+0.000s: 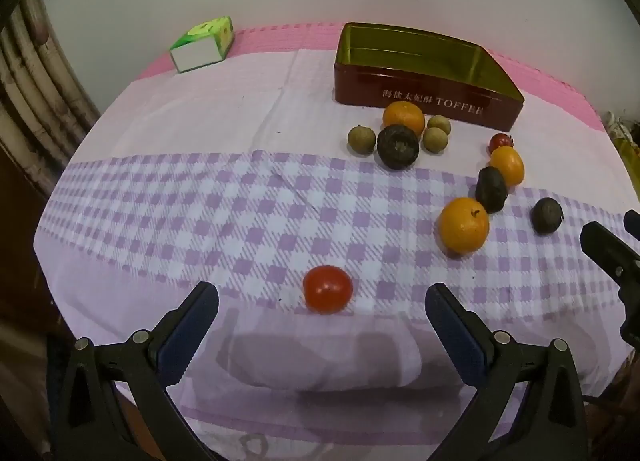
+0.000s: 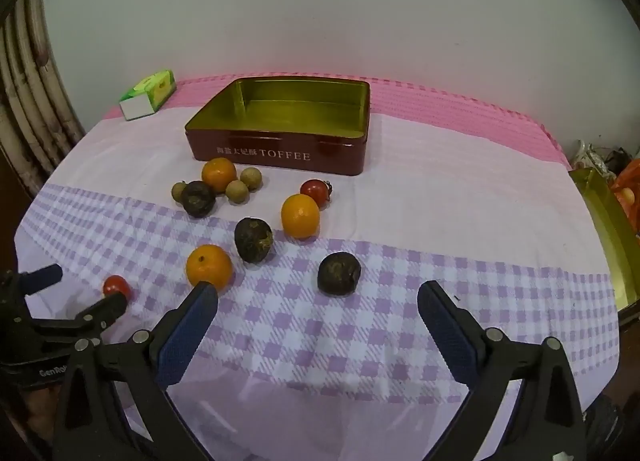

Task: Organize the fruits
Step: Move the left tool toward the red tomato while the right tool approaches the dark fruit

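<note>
A dark red TOFFEE tin (image 1: 424,99) (image 2: 280,151) with a gold inside stands open and empty at the back of the table. Fruits lie loose in front of it: oranges (image 1: 464,225) (image 2: 209,265), dark round fruits (image 1: 398,147) (image 2: 339,273), small tan longans (image 1: 361,139) (image 2: 237,191) and red tomatoes (image 1: 328,289) (image 2: 116,285). My left gripper (image 1: 320,297) is open, its fingers either side of the near tomato. My right gripper (image 2: 316,297) is open and empty, just short of a dark fruit.
A green and white box (image 1: 202,45) (image 2: 148,95) lies at the back left. The table has a purple checked cloth (image 1: 200,201) over a pink cover. A gold tin lid (image 2: 608,221) leans off the right edge. A wall stands close behind.
</note>
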`<state>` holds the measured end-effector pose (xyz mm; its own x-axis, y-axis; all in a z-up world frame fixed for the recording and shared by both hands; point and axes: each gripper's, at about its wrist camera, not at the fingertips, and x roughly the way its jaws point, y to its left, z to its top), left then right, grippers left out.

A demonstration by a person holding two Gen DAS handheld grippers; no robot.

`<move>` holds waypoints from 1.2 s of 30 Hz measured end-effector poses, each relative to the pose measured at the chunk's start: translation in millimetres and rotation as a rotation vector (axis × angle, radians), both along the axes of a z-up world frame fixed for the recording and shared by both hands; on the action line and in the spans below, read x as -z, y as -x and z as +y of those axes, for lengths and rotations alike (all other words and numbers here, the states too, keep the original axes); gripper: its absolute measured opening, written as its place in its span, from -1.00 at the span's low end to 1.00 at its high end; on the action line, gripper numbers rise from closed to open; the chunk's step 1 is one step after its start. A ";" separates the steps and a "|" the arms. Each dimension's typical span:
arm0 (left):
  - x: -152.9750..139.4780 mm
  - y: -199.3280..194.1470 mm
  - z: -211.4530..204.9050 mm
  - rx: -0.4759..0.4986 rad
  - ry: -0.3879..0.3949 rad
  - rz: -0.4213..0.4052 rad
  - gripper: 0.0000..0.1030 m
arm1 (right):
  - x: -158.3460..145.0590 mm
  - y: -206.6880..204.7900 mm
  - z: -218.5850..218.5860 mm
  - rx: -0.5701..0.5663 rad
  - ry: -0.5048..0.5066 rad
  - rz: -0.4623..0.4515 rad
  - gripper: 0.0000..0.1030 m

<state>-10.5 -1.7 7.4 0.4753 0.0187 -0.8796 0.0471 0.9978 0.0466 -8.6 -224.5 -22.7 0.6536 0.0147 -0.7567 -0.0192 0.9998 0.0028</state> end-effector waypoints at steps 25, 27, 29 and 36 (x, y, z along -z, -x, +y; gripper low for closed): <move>6.4 7.7 -8.9 0.039 0.010 -0.014 0.99 | 15.9 4.4 -3.3 0.008 -0.028 0.023 0.73; 7.0 9.2 -8.9 0.042 0.009 -0.016 0.99 | 15.9 4.5 -3.7 0.009 -0.029 0.024 0.73; 7.3 12.2 -8.4 0.044 0.009 -0.021 0.99 | 16.2 4.4 -4.0 0.005 -0.033 0.024 0.73; 7.7 12.7 -8.3 0.041 0.008 -0.022 0.99 | 16.8 5.3 -5.2 0.008 -0.039 0.027 0.73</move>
<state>-23.1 -10.0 -0.3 0.4944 -0.0084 -0.8692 0.0866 0.9955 0.0396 -13.9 -229.7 -39.5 0.6334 0.0395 -0.7728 -0.0105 0.9990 0.0424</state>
